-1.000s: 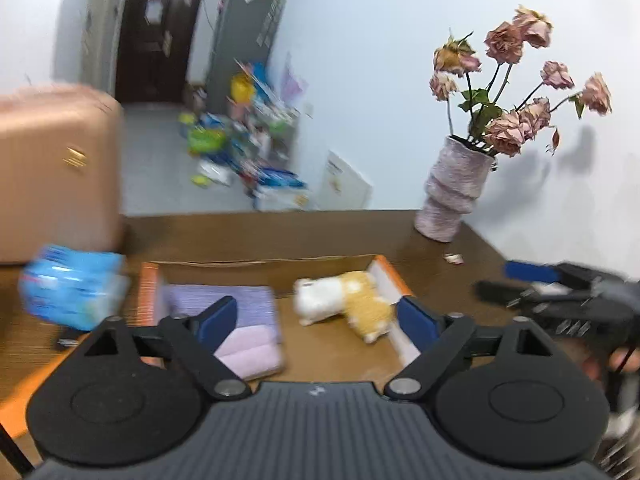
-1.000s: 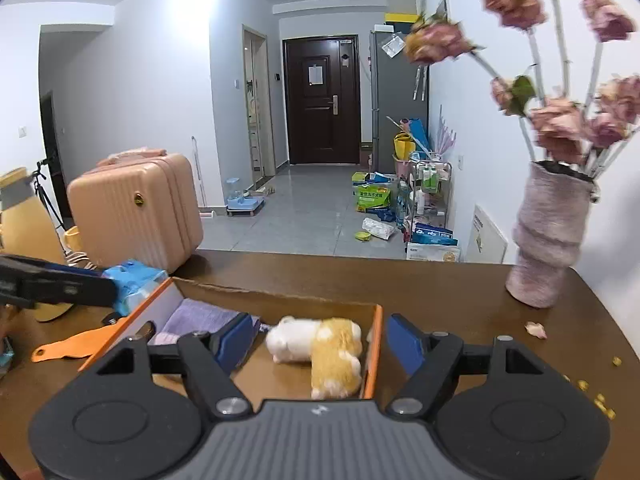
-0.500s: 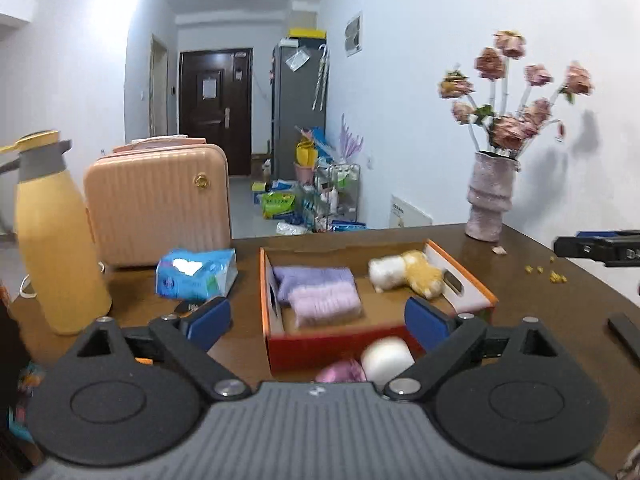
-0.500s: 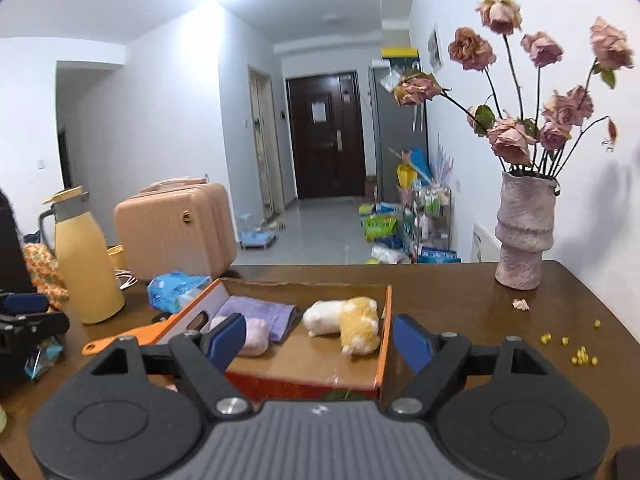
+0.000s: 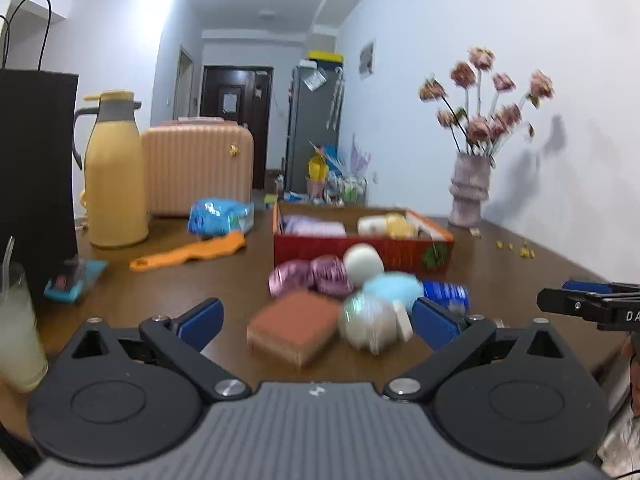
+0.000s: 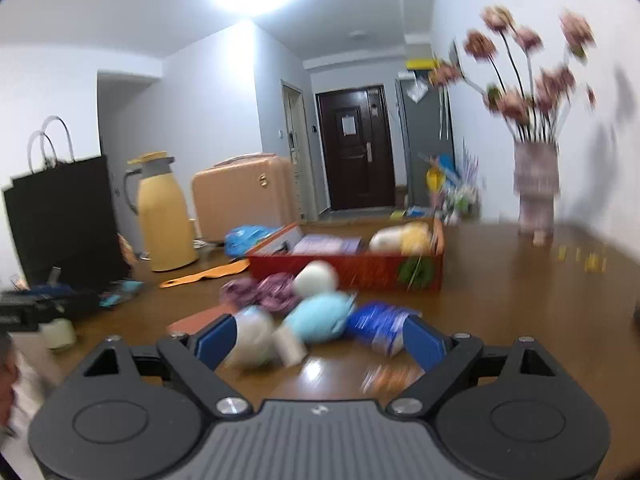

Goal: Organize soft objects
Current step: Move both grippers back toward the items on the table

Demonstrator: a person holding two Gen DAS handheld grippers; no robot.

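Left gripper: jaws spread wide, holding nothing, raised over the near part of a brown wooden table. Right gripper: jaws likewise wide and empty, hovering low above the same table; its black body also shows at the right edge of the left wrist view. Loose soft objects, clustered on the table just in front of the box: brown sponge block; silvery-white ball; light blue plush; white ball; two pink-purple ruffled pieces; blue-and-white packet; all blurred. Red-orange cardboard box, beyond the cluster: contains folded lilac towels on its left side and a white-and-yellow plush toy on its right. Other table items: blue tissue pack and orange plastic tool left of the box; yellow thermos jug; peach suitcase behind; black paper bag at far left; cup of pale drink near left edge; vase of dried roses by the right wall.
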